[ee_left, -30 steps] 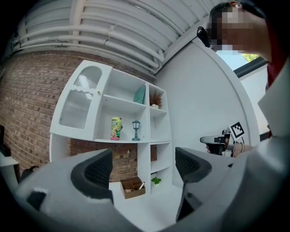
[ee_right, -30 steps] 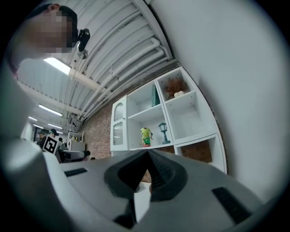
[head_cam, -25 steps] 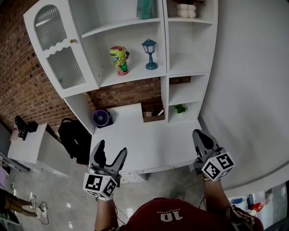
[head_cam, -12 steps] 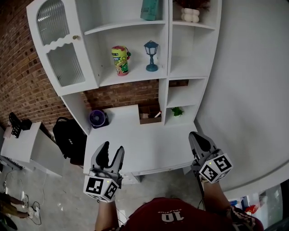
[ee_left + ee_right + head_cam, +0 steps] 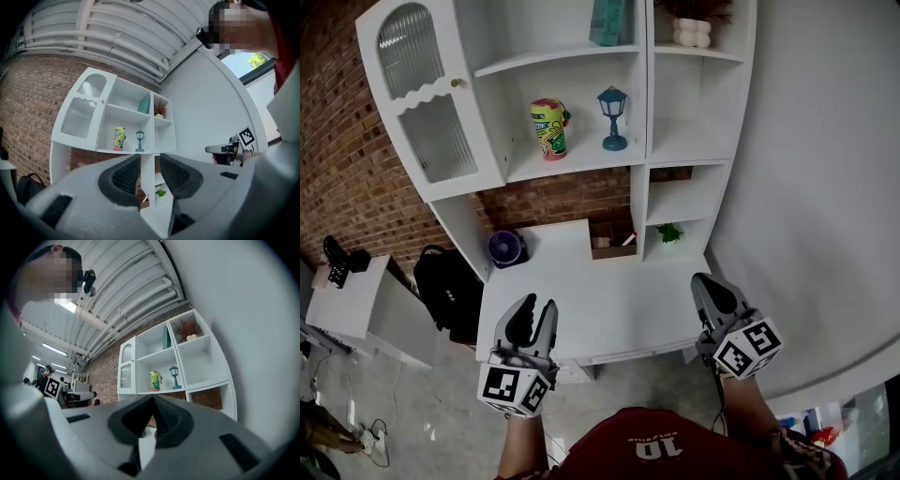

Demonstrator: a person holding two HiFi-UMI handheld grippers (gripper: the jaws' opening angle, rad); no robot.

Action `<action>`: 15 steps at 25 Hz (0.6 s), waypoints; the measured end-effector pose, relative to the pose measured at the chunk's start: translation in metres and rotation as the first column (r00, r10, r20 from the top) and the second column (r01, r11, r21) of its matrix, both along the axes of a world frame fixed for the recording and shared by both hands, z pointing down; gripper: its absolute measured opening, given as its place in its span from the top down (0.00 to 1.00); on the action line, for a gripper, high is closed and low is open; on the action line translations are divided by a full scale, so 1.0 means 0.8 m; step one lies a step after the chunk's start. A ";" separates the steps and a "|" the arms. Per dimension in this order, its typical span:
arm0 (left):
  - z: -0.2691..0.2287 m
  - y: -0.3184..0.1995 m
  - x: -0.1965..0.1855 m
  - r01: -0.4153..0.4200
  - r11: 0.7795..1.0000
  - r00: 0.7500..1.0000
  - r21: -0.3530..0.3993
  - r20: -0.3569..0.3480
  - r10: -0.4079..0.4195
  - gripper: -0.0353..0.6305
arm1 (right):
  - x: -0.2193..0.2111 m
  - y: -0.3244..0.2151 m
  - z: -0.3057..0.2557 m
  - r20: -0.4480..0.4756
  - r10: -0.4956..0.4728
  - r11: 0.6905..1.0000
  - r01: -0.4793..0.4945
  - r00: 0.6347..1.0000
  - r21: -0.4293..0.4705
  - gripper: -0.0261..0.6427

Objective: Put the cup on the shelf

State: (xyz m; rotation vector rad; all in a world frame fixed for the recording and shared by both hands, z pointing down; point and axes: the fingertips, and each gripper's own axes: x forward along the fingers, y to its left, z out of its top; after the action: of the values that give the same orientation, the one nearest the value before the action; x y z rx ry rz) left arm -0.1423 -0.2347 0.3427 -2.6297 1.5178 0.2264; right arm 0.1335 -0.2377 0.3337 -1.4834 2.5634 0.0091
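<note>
The fingers of the left gripper (image 5: 534,314) have just been closing. Only a narrow gap is left, with nothing in it. The fingers of the right gripper (image 5: 712,286) are pressed together and empty, same as before. Both hang over the white counter (image 5: 609,291). The cup (image 5: 547,127) stands on the shelf (image 5: 581,159) beside the blue lamp (image 5: 612,117), where it was before.

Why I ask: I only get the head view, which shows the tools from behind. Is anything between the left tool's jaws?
Observer: No. The left tool is empty. Its jaws have just been closing and stand a narrow gap apart.
Operator: And the right one?
Observer: The right tool is shut, with its tips touching and nothing held.
Operator: Anyone else around?
Observer: Yes. The right gripper view shows a person standing far off, at its left edge.
</note>
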 end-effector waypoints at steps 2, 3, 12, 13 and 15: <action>-0.005 0.001 -0.001 0.006 1.000 1.000 0.001 0.005 -0.006 0.78 | -0.001 0.001 -0.001 0.005 0.000 1.000 0.000 1.000 0.005 0.95; -0.007 0.001 -0.001 0.010 1.000 1.000 0.003 0.007 -0.010 0.80 | -0.003 0.001 -0.002 0.006 0.000 1.000 0.000 1.000 0.007 0.95; -0.012 0.003 -0.003 0.024 0.999 0.999 0.031 0.047 -0.026 0.92 | -0.018 0.007 -0.006 -0.013 -0.003 1.000 0.003 1.000 0.020 0.95; -0.011 0.003 -0.004 0.025 0.999 0.999 0.029 0.041 -0.026 0.95 | -0.020 0.008 -0.006 -0.015 -0.002 1.000 0.002 1.000 0.023 0.95; -0.010 0.003 -0.005 0.022 0.999 0.999 0.024 0.033 -0.023 0.95 | -0.021 0.010 -0.005 -0.014 0.002 1.000 -0.001 1.000 0.024 0.95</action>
State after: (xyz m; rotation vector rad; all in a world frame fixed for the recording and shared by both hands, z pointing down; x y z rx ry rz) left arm -0.1465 -0.2319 0.3347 -2.5836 1.5244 0.1963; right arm 0.1164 -0.2299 0.3294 -1.4821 2.5640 0.0511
